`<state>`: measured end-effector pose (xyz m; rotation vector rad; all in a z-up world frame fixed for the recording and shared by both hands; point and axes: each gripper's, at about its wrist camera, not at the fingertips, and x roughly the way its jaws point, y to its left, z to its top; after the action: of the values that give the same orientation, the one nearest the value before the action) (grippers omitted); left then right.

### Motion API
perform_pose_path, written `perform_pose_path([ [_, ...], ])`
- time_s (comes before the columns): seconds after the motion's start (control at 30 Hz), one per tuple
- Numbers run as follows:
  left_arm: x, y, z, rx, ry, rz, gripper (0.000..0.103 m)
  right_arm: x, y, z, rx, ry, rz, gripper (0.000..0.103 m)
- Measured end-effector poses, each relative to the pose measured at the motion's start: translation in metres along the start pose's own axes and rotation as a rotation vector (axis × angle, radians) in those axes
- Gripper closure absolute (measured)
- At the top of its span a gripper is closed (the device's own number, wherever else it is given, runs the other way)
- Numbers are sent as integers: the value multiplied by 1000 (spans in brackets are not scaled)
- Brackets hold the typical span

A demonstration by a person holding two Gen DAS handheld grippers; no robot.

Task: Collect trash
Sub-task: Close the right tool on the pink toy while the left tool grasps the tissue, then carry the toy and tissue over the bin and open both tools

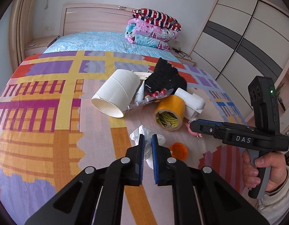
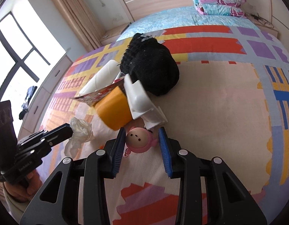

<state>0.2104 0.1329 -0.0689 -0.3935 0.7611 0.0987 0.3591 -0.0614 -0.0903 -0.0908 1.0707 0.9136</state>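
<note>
Trash here is a crumpled white wrapper (image 1: 147,136) lying on the patterned bed cover (image 1: 50,112), near a heap of clutter. The left gripper (image 1: 147,140) has its jaws clamped on the wrapper, likely to lift it away. The right gripper (image 2: 141,138) straddles a pink doll (image 2: 139,140); its jaws look partly closed, though contact is uncertain. Tape roll (image 1: 169,112) and paper cup (image 1: 116,95) lie just beyond.

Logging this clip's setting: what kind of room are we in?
A bedroom, almost certainly. The clutter lies on a bed with a patchwork cover and a wooden headboard; folded quilts are stacked at its head, and a sliding-door wardrobe stands alongside.
</note>
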Motion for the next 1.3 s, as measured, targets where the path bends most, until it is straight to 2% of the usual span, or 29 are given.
perform_pose_path([
  [0.2, -14, -9, -10, 10, -23, -22, 95, -12, 4, -9, 6, 2, 50, 67],
  [0.63, -52, -21, -32, 32, -60, -50, 95, -43, 16, -29, -45, -41, 59, 67],
  [0.73, -60, -28, -40, 56, -67, -38, 95, -51, 18, -39, -62, -48, 56, 67],
  [0.83, -65, -32, -49, 51, -58, -87, 95, -57, 21, -50, -82, -50, 64, 67],
  [1.3, -79, -57, -95, 125, -16, -136, 95, -88, 46, -117, -192, -45, 109, 67],
])
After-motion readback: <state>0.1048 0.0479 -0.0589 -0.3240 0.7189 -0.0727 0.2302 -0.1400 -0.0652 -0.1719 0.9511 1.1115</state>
